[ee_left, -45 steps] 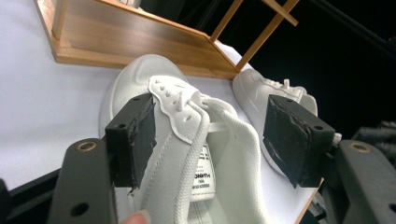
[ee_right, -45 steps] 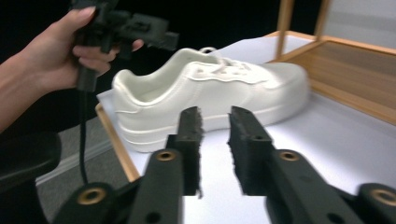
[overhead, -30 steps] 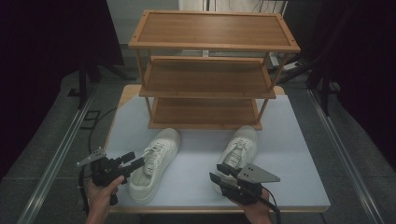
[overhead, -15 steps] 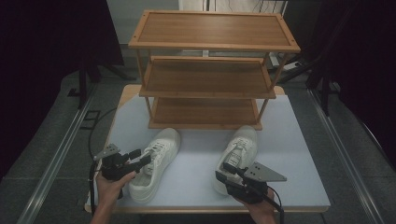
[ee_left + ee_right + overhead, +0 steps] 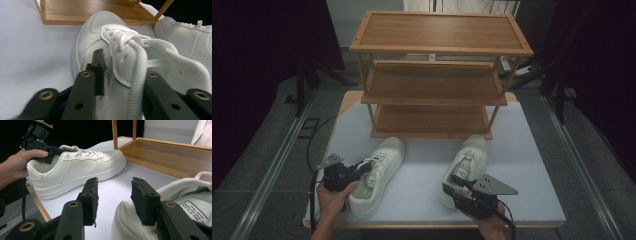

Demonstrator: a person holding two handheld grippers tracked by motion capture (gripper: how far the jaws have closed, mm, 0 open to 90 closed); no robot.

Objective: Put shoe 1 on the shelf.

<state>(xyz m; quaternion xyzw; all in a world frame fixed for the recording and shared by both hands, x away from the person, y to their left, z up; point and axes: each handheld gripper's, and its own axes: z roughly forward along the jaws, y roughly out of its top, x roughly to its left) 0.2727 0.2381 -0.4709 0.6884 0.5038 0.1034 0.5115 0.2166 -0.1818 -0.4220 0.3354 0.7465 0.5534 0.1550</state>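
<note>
left gripper: jaws just closed, pinching the left shoe by its side wall, in front of the rack
right gripper: spread over the right shoe heel, pads look clear
worry: thin grip, the shoe could tip out when I lift
</note>
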